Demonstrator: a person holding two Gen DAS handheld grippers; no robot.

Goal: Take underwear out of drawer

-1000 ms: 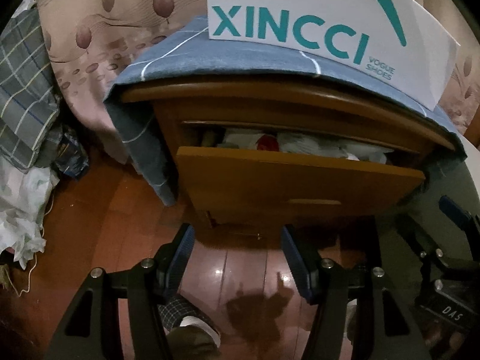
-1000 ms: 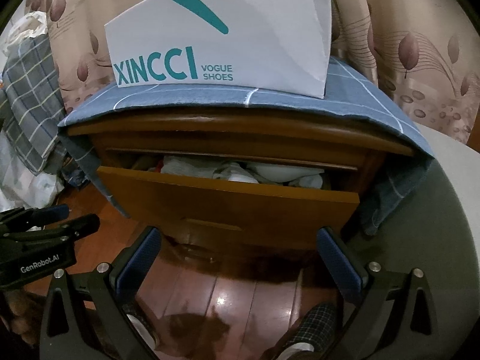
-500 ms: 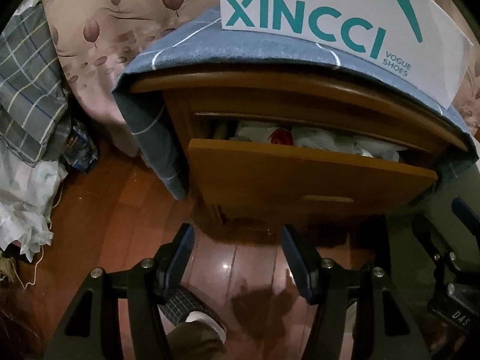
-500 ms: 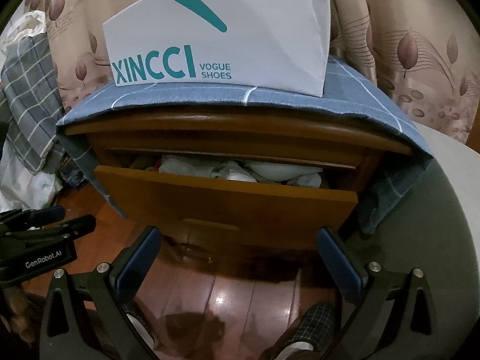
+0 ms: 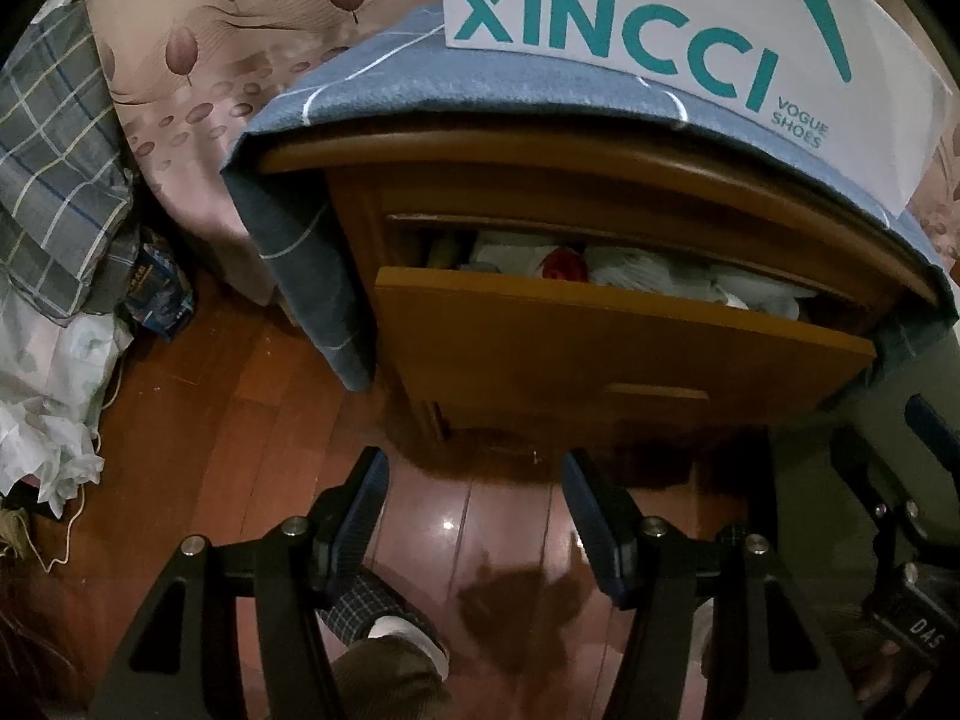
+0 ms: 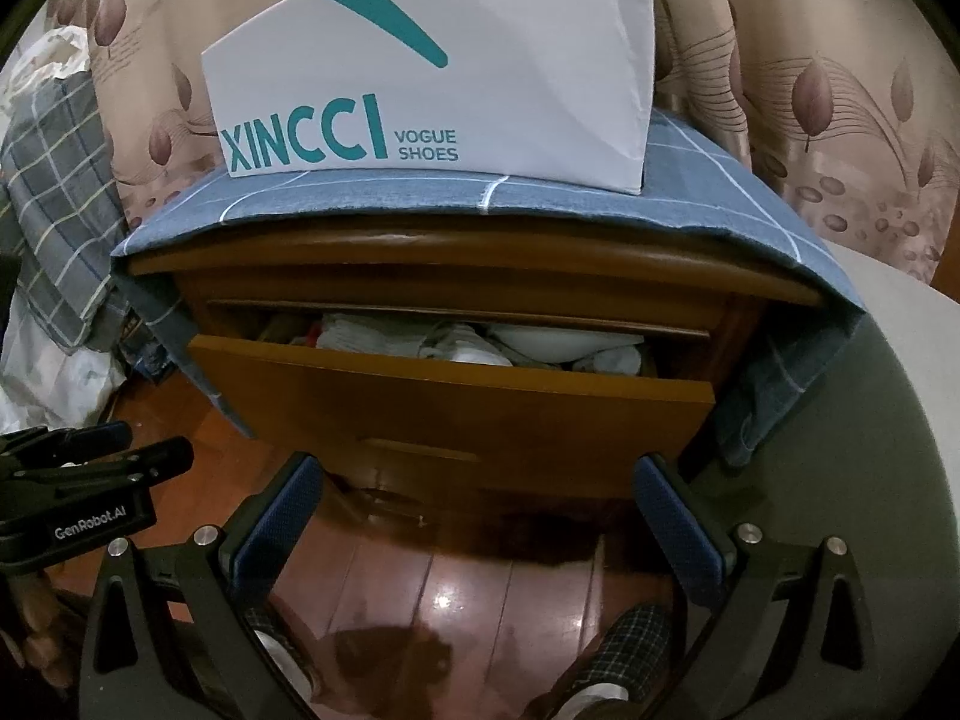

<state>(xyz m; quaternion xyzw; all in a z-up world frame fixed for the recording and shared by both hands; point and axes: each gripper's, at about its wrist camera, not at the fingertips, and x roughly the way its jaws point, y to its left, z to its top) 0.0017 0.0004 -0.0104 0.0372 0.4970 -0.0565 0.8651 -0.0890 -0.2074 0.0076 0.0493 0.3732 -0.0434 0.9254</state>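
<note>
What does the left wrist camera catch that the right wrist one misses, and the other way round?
Only the left wrist view shows a red item among the clothes and the blue packet on the floor. Only the right wrist view shows the shoebox whole, with its top edge and right end. Both show the half-open drawer full of pale clothes, the blue cloth and both open, empty grippers: left gripper, right gripper.

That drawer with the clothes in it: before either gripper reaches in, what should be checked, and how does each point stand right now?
1. Drawer pulled out: ok, partly open.
2. Clothes visible inside: ok, white pieces piled up.
3. Which piece is underwear: cannot tell.
4. Left gripper empty and open: ok.
5. Right gripper empty and open: ok.
6. Gap above the clothes wide enough for a gripper: cannot tell, looks narrow.
</note>
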